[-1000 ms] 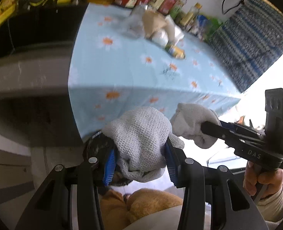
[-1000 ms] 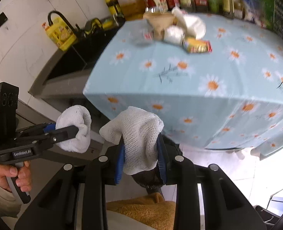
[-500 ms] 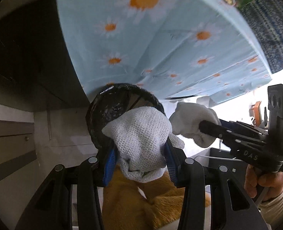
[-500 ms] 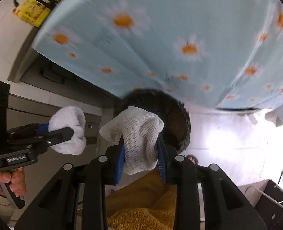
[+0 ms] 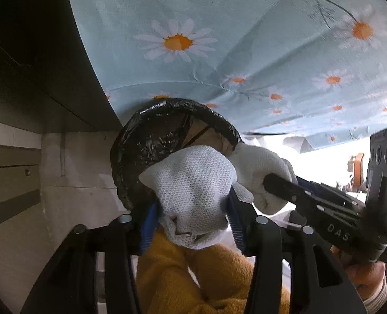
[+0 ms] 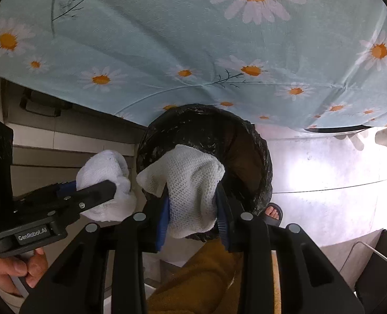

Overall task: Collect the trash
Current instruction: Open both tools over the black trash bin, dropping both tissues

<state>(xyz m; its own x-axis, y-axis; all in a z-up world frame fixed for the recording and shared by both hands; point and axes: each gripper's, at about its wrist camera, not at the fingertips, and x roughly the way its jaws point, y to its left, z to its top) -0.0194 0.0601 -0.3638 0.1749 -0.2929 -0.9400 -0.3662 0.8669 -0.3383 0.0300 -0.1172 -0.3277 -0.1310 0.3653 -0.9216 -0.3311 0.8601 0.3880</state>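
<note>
A: Rags. Left gripper (image 5: 191, 225) jaws just widening, rag (image 5: 193, 191) loose between them, above the bin (image 5: 146, 146).
B: Right gripper (image 6: 193, 225) also easing apart, its rag (image 6: 191, 183) barely pinched. Best release over the centre, clear of the rim.

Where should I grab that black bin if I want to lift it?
Probably take the bin by its rim, from above, on the near side. Its mouth faces up, and the black bag folded over it makes a lip. The far side sits close to the hanging tablecloth.
</note>
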